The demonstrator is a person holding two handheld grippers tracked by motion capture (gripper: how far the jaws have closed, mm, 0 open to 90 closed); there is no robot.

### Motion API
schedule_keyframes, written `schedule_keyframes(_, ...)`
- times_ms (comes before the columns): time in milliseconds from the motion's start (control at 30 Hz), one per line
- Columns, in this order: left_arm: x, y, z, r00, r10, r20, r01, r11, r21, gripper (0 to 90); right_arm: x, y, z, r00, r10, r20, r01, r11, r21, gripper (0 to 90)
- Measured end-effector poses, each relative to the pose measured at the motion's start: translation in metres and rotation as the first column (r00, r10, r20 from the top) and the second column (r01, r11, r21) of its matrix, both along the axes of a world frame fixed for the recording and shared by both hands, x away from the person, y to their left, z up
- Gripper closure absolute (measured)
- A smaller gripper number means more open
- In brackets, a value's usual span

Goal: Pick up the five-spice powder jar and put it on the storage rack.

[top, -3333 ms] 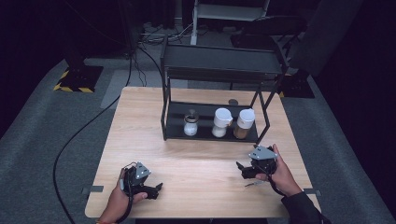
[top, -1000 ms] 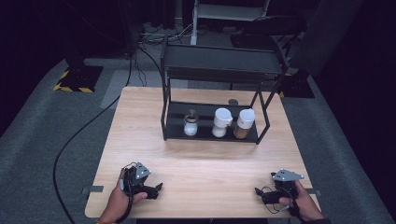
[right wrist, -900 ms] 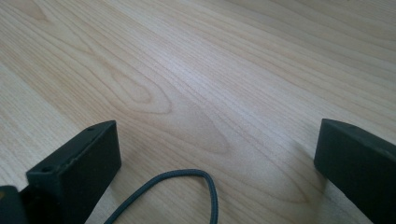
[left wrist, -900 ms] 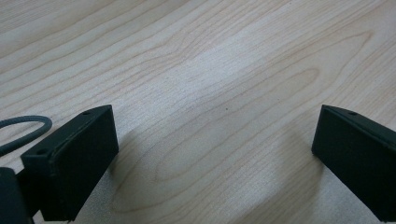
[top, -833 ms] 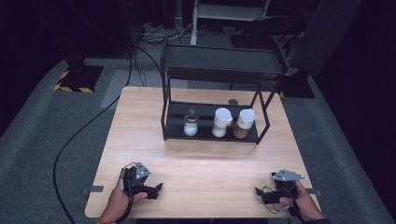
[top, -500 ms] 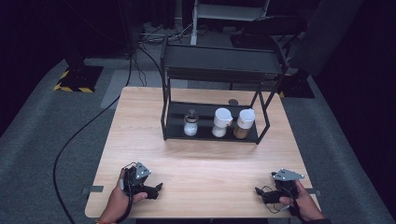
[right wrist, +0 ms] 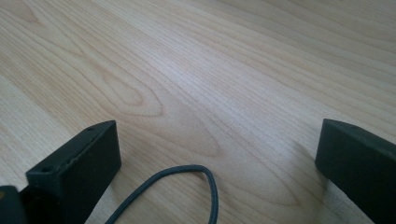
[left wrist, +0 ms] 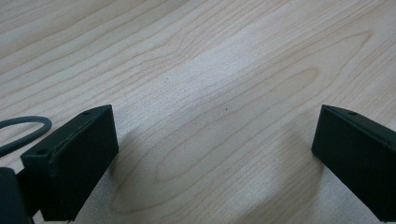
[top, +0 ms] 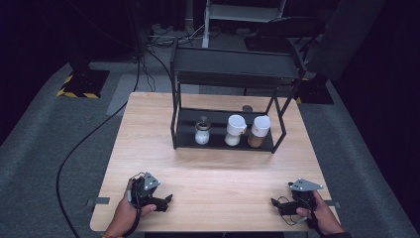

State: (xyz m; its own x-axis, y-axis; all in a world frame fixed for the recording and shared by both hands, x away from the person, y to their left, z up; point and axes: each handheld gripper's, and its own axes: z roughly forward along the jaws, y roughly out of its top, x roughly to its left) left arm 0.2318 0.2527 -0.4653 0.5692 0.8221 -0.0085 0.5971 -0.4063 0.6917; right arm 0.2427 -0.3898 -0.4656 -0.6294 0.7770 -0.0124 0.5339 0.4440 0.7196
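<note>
1. Left hand-held gripper (top: 166, 202): resting on desk (top: 218, 168) near front-left edge, jaws wide apart, nothing between.
2. Rack (top: 233, 67) w/ three jars (top: 236, 131) at desk back, well apart from both.
3. Right hand-held gripper (top: 278, 204): front-right, jaws wide, empty.

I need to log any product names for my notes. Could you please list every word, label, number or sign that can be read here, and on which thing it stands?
No readable text.
The three jars on the lower shelf of the black rack are too small and blurred to show any label.
The yellow and black striped base on the floor carries a warning pattern, without words.
</note>
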Motion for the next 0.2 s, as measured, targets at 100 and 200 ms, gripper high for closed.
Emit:
schedule_keyframes(100, 0.0001, 0.0000, 0.0000, 1.0000, 0.000, 0.000, 0.000, 1.0000, 0.000, 0.3, 0.0004, -0.0002, -0.0001, 1.0000, 0.000, 0.002, 0.000, 1.0000, -0.001, 0.1)
schedule_keyframes(200, 0.0002, 0.0002, -0.0001, 1.0000, -0.002, 0.001, 0.002, 1.0000, 0.000, 0.3, 0.0004, -0.0002, -0.0001, 1.0000, -0.001, 0.002, 0.001, 1.0000, 0.000, 0.1)
